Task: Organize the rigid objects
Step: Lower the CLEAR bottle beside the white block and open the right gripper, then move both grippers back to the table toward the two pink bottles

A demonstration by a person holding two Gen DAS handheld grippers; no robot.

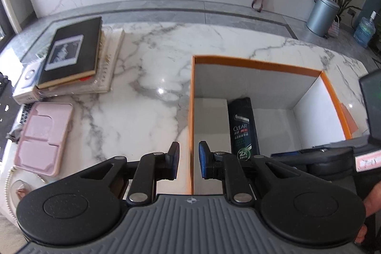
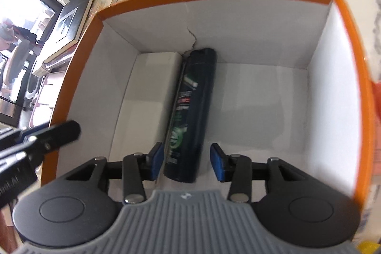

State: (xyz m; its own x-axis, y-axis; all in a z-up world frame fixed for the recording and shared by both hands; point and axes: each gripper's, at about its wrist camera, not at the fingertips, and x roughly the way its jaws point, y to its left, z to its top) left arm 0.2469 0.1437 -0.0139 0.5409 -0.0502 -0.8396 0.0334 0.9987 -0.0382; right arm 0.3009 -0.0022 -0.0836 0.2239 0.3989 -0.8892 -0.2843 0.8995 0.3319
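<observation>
Right gripper [image 2: 187, 158], fingers parted, straddles the near end of a dark CLEAR shampoo bottle [image 2: 191, 111] without gripping it. The bottle lies flat beside a white box [image 2: 152, 87] inside the orange-rimmed box [image 2: 352, 58]. Left gripper [image 1: 189, 160], released, hovers above that box's left wall over the marble tabletop [image 1: 142, 99].

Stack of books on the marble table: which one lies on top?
The black hardcover book with the framed white-bordered picture on its cover lies on top. The cream-coloured book sits beneath it, sticking out to the right, with a white one lower at the left.
</observation>
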